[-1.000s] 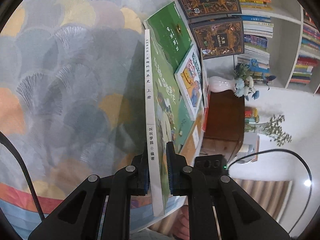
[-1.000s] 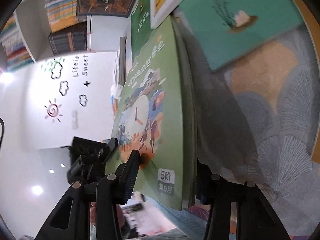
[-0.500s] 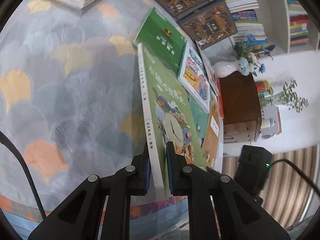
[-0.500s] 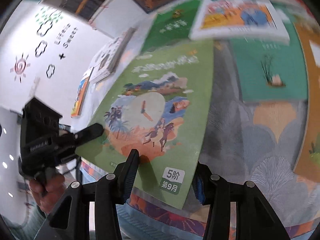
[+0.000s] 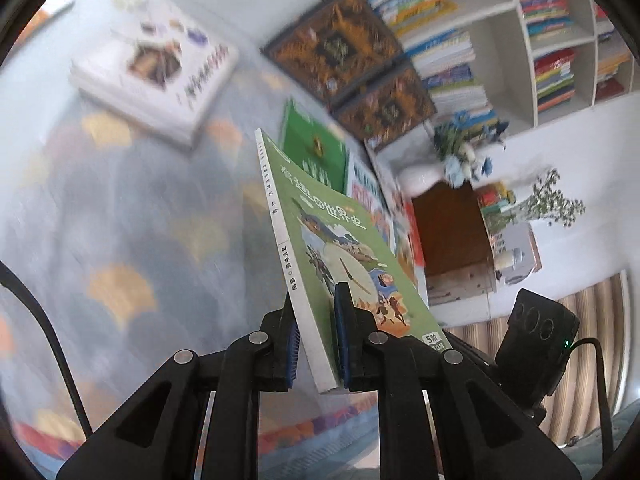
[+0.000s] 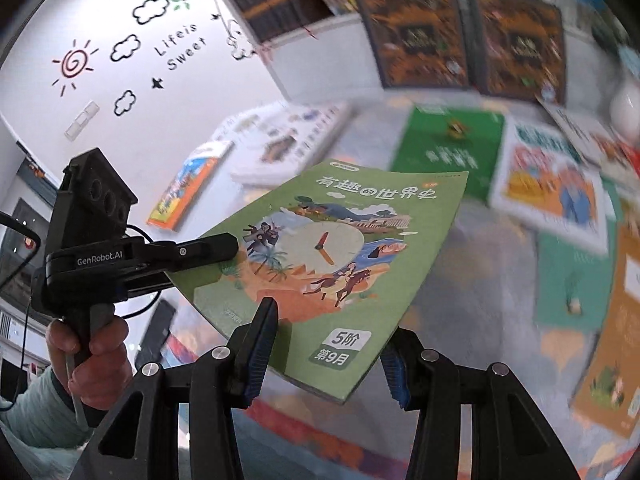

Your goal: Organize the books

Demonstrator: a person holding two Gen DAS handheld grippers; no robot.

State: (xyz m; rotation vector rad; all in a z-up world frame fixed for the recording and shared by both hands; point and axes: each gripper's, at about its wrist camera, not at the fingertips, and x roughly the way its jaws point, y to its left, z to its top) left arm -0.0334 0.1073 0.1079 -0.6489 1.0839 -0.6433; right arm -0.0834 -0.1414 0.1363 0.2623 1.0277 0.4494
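The left tool [image 5: 316, 344] pinches the green book [image 5: 340, 252] at its spine corner, pads pressed on both covers, though its jaws are just easing apart. The right tool [image 6: 326, 350] straddles the book's [image 6: 332, 260] near edge with its fingers on either side; whether the pads actually press it cannot be told from here. The book hangs tilted in the air above the patterned cloth [image 5: 120, 220] of the table, touching nothing below. A hand [image 6: 90, 360] grips the left tool's handle at the book's far-left corner. To do this step well, I would keep one firm grip until the other is sure, hold the cover flat so the thin book does not sag or slide out, and carry it level toward a pile. Beyond it lie a dark green book [image 6: 448, 148], a picture book [image 6: 552, 192], a teal book [image 6: 572, 272] and an orange one [image 6: 616, 340] close together on the right, leaving little bare cloth there. A white stack [image 6: 292, 140] sits to the left with open cloth in front of it, the likelier landing room. Two brown books [image 6: 464, 36] lean at the back against the shelf [image 5: 516, 40]. The table's near edge is close below the tools, so a slip could drop the book off it.
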